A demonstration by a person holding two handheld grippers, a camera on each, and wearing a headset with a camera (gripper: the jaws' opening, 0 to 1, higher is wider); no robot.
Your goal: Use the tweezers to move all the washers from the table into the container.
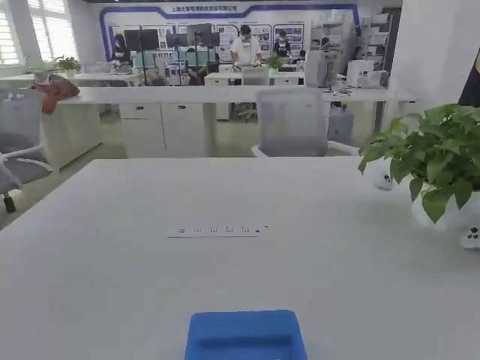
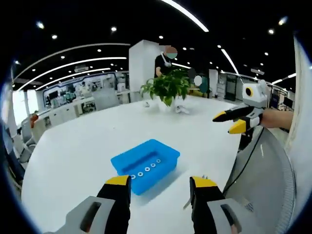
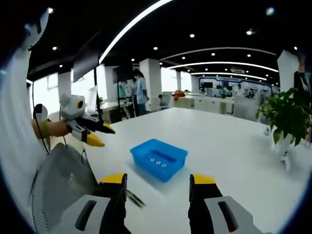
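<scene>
Blue is the container (image 1: 246, 341), low in the head view on the white table (image 1: 112, 285). From there its inside is hard to see. The left gripper view looks down into the container (image 2: 144, 151), and a row of small washers (image 2: 146, 169) lies on its floor. The right gripper view sees the washers (image 3: 158, 162) in the container (image 3: 148, 168) too.

The left gripper (image 2: 161, 181) has its fingers wide apart and holds nothing. The right gripper (image 3: 157, 180) is wide apart too, with nothing in it. Each one can be seen from the other: the right gripper (image 2: 225, 124) is up in the air at the side, and so is the left gripper (image 3: 103, 136).

Thin metal tweezers (image 3: 135, 199) lie flat on the table, just beside a yellow finger of the right gripper, not touched.

A green plant (image 1: 435, 161) in a white pot stands at the far right of the table. A grey chair back (image 3: 58, 180) is close by, low in the right gripper view.
</scene>
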